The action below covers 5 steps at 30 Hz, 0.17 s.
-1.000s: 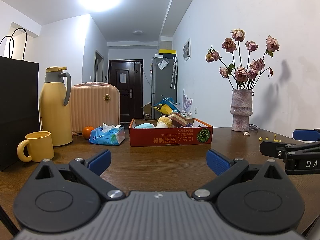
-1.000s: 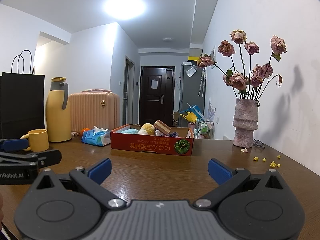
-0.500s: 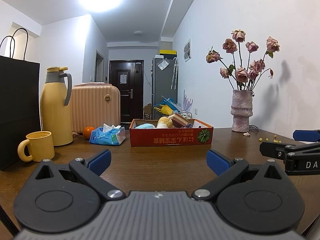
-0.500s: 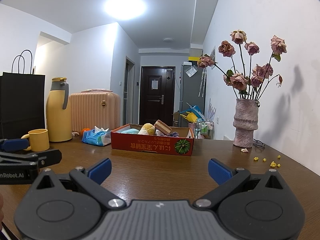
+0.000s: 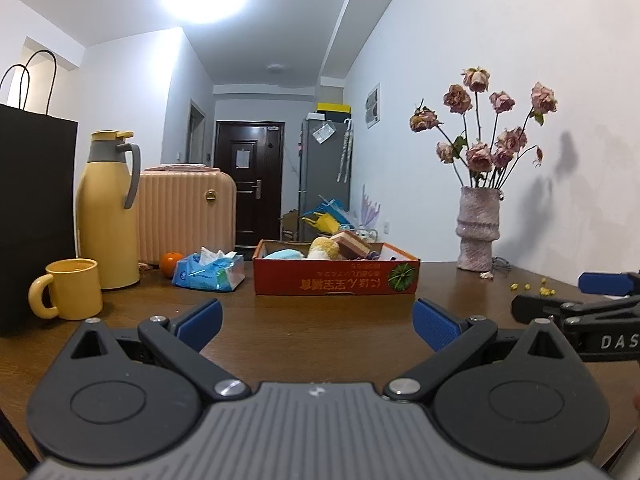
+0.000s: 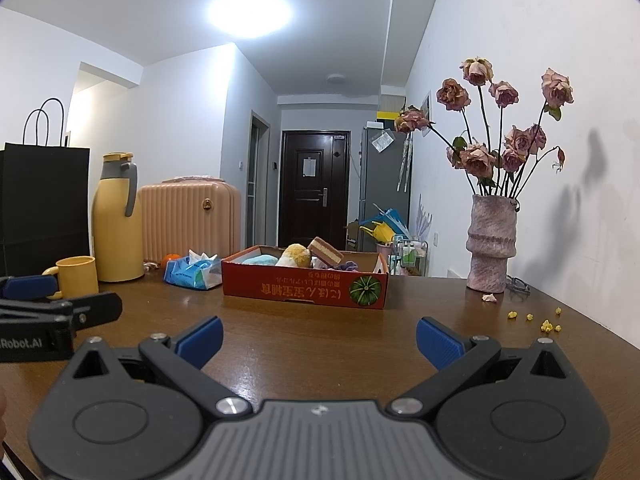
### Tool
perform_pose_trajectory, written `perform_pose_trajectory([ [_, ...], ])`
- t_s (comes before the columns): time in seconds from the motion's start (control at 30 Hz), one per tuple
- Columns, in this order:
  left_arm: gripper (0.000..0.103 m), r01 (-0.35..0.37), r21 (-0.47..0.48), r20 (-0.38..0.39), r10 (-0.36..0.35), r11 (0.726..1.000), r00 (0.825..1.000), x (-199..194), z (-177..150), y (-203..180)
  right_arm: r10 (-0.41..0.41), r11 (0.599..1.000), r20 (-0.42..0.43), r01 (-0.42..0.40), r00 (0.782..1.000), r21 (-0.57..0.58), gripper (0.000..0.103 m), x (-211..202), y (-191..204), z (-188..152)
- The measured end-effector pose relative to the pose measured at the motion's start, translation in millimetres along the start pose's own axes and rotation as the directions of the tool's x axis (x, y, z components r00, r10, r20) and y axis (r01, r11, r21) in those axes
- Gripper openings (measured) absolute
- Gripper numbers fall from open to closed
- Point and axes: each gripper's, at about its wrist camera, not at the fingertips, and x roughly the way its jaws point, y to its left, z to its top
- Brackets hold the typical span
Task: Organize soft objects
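A red cardboard box (image 5: 336, 278) (image 6: 304, 286) stands mid-table, some way ahead of both grippers. It holds soft objects: a light blue one (image 5: 282, 255) (image 6: 260, 260), a yellow plush (image 5: 324, 247) (image 6: 295, 255) and a pink-brown layered sponge (image 5: 352, 242) (image 6: 326, 251). My left gripper (image 5: 316, 326) is open and empty, low over the table. My right gripper (image 6: 318, 338) is open and empty beside it. Each gripper shows at the edge of the other's view.
A yellow mug (image 5: 70, 294), yellow thermos (image 5: 108, 212), black paper bag (image 5: 32, 220), pink suitcase (image 5: 186, 212), orange (image 5: 170, 263) and blue tissue pack (image 5: 210, 272) stand at the left. A vase of dried roses (image 5: 478, 232) and yellow crumbs (image 6: 546, 322) are at the right.
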Motion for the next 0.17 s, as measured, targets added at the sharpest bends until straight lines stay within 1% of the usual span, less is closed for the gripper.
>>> perform_pose_trajectory([
  [0.1,0.103,-0.004,0.006,0.004,0.004,1.0,1.0,1.7,2.1,0.5,0.001,1.0,-0.006,-0.001,1.0,0.001,0.103,1.7,2.9,-2.2],
  [0.17,0.103,0.007,0.0,-0.005,-0.007,1.0,1.0,4.6,3.3,1.8,0.001,1.0,-0.009,-0.001,1.0,0.001,0.103,3.7,2.5,-3.3],
])
